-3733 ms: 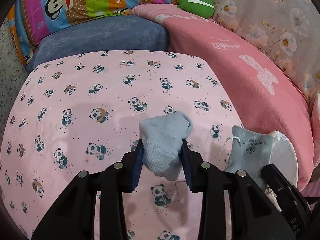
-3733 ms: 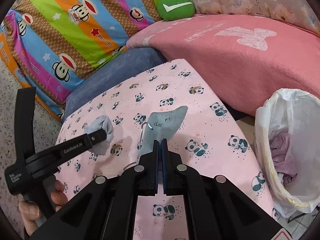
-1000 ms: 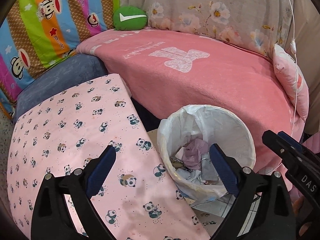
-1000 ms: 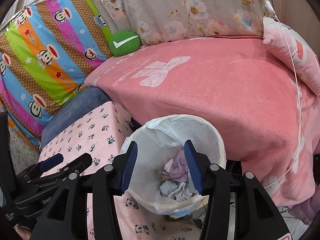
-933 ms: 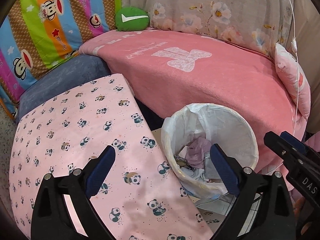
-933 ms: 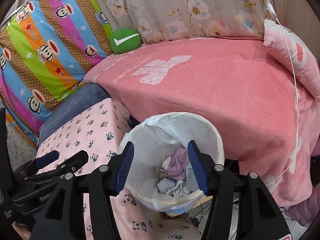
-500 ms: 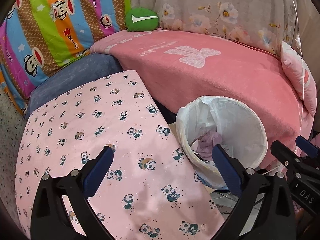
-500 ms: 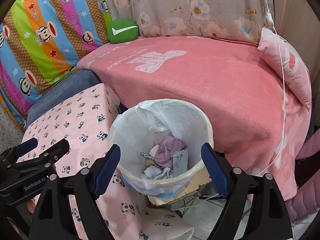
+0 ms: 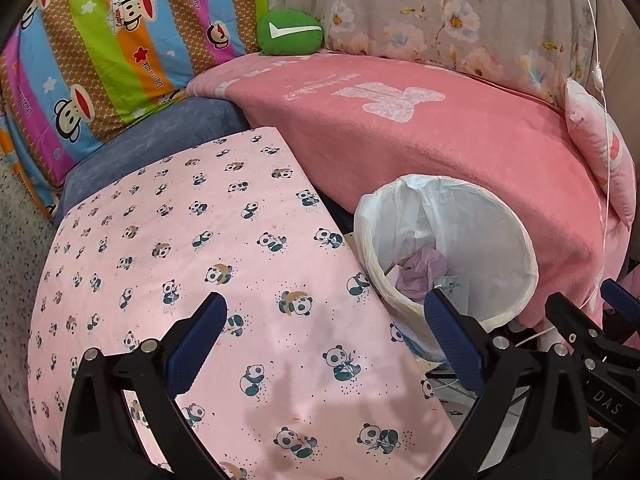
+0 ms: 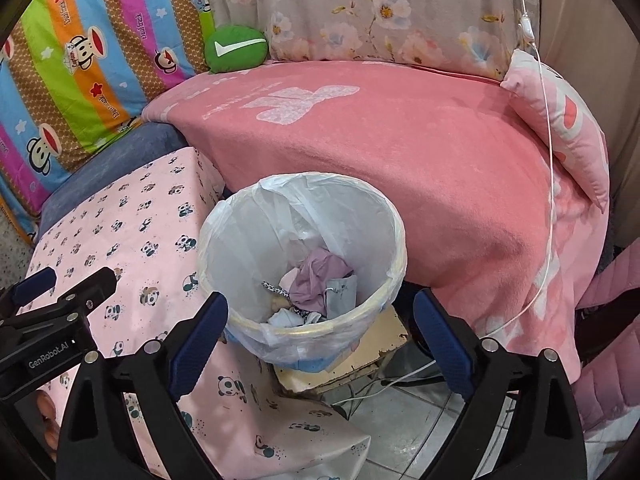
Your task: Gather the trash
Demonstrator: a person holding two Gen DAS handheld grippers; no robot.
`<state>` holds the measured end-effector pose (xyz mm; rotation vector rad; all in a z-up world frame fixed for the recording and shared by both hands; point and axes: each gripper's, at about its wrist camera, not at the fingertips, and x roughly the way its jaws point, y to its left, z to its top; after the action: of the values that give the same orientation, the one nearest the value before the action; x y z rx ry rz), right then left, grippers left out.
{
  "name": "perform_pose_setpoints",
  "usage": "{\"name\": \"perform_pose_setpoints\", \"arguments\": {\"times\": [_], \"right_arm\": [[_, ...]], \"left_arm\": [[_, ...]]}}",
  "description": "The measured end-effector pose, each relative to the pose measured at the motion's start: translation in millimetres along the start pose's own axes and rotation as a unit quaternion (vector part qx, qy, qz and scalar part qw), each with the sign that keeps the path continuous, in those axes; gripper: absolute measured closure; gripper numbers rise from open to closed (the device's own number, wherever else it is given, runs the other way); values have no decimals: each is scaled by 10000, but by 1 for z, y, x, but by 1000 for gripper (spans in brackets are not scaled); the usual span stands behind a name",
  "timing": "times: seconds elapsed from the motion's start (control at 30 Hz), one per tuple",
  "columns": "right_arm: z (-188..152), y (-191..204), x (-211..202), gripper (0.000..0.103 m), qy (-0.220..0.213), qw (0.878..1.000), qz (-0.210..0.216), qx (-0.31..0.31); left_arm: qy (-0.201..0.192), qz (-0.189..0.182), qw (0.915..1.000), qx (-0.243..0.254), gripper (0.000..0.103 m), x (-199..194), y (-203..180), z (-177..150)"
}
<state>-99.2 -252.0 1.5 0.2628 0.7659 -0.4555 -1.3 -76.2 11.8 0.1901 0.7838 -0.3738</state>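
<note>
The lined bin (image 10: 394,240) holds crumpled cloth scraps (image 10: 316,280); both grippers' jaws stand wide apart, empty.

A pink panda-print cloth (image 9: 192,264) covered the surface filling the left and centre. The left gripper (image 9: 324,320) reached in from six o'clock, its blue-padded jaws wide apart and empty. At three o'clock stood a white-lined bin (image 9: 508,248) holding crumpled lilac cloth (image 9: 420,268). A pink blanket (image 9: 440,140) spread behind it, towards one o'clock.
</note>
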Motion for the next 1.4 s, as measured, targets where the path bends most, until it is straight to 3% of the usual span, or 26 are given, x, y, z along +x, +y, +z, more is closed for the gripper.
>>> {"name": "perform_pose_setpoints", "arguments": {"times": [0.7, 1.4], "right_arm": [[-11, 7, -1, 11, -116, 9993, -226, -261], [-15, 9, 2, 11, -24, 9995, -119, -280]], "left_arm": [[49, 97, 9999, -30, 8, 4, -4, -11], [257, 85, 9996, -39, 8, 8, -6, -16]]}}
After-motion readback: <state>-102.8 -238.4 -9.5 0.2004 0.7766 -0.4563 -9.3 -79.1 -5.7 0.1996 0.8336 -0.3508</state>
